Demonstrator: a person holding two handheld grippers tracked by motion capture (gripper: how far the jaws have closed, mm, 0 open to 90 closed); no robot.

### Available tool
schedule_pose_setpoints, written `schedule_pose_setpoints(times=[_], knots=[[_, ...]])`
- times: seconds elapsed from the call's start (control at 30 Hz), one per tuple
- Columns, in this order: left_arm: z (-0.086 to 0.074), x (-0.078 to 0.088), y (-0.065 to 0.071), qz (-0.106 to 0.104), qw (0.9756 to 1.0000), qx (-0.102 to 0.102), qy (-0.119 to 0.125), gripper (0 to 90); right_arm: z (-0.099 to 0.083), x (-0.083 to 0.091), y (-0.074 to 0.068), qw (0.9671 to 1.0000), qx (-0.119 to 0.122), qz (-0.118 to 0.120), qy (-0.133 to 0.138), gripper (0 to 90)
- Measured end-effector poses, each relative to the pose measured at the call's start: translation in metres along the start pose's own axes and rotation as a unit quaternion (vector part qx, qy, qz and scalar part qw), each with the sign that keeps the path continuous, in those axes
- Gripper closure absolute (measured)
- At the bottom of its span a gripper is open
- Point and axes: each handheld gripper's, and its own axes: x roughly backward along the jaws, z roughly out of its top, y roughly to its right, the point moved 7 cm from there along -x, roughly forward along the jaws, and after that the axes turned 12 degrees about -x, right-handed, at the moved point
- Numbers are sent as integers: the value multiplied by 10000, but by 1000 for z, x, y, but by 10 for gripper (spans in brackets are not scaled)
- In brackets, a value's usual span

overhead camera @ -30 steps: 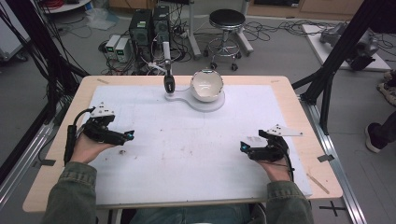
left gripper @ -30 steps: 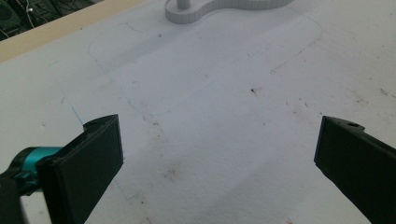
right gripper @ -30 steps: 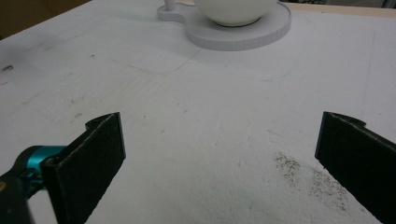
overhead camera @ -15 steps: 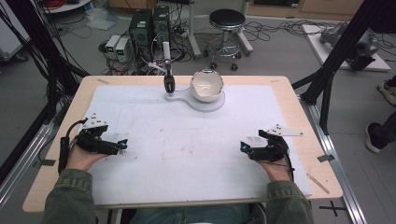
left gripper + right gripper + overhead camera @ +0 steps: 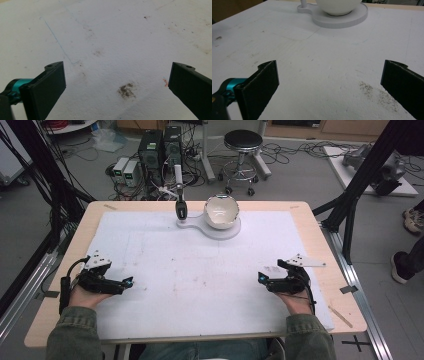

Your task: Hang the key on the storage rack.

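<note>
L gripper (image 5: 112, 283) has pulled back toward near-left table edge vs 1 s ago; jaws wide apart, empty. R gripper (image 5: 275, 281) unchanged, jaws wide, empty. White bowl (image 5: 221, 212) on its stand (image 5: 227, 231) at far centre, untouched. Looks like rest pose; nothing started.

1. A white bowl (image 5: 221, 211) sat upright at the far middle of the tabletop (image 5: 310, 227), its hollow open upward and its inside glossy.
2. The bowl rested on a flat white base (image 5: 220, 230) with a round disc under it and a smaller lobe running out to the left.
3. On that lobe stood a slim upright post (image 5: 180, 200), dark in its lower part and white above.
4. In the right gripper view, the bowl's (image 5: 337, 6) rounded underside met the base's (image 5: 342, 20) disc at a narrow foot.
5. The base lay on the white mat (image 5: 200, 275) that covered the tabletop.
</note>
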Motion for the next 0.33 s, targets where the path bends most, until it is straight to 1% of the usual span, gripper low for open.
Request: schedule_pose_setpoints(times=[0.07, 0.1, 0.17, 0.33], knots=[[-2, -1, 2, -7, 10000, 24, -9, 17, 0, 0, 0, 10000, 2, -5, -4, 5], [-3, -1, 3, -10, 10000, 9, -25, 17, 0, -1, 0, 10000, 28, -2, 5, 5], [-3, -1, 3, 5, 10000, -23, -51, 17, 0, -1, 0, 10000, 7, -3, -10, 5], [-3, 0, 3, 36, 10000, 11, -1, 17, 0, -1, 0, 10000, 21, -18, -20, 6]])
